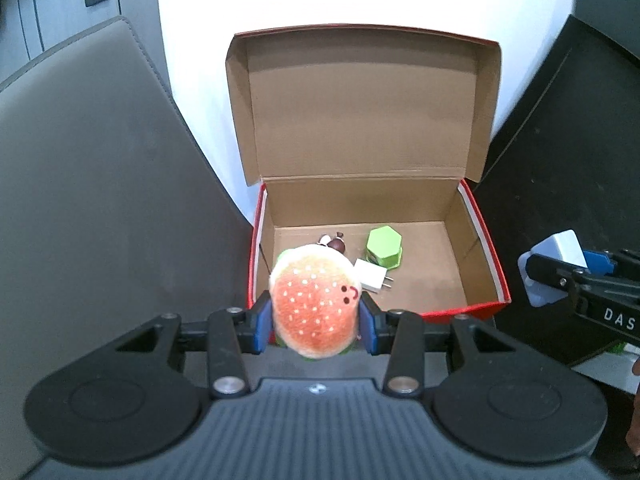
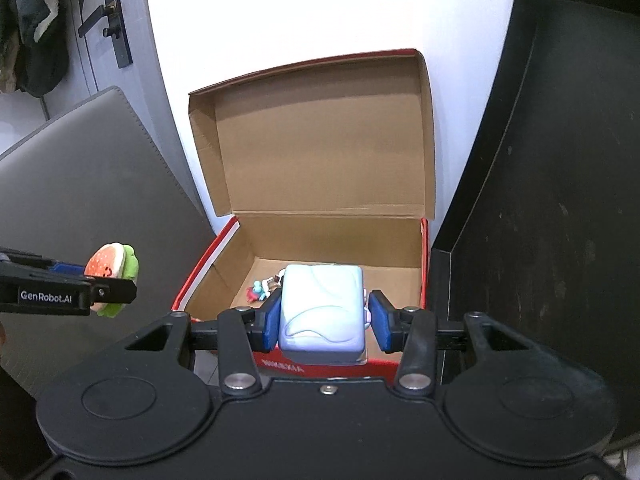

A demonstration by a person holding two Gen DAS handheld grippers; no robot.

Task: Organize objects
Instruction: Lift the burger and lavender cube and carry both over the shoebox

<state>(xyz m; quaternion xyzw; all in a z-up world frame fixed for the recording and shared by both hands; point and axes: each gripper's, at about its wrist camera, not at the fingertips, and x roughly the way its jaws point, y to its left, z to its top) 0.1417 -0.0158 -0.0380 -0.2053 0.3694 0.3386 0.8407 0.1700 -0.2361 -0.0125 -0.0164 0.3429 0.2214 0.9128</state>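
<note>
The open cardboard box sits at the centre of both views, its lid standing up behind it and its red outer walls showing along the left, right and near edges. In the left wrist view most of the box floor is bare on the right half; a green hexagonal container, a white plug adapter and a small dark figure cluster at the lower left of the floor, close together. A grey padded chair back fills the left of the frame and a black panel the right, so the box stands in a narrow white gap between the 2.

The left gripper is clamped on a plush burger toy, its 2 blue pads pressing the bun's sides, held over the box's near left corner. The right gripper is closed on a pale blue cube-shaped object, held above the box's near wall.

The burger hides part of the dark figure and the near left wall. In the right wrist view the cube covers the middle of the floor; only some small coloured toys peek out at its left, too small to identify. Red lettering on the box front is cut off by the gripper body.
</note>
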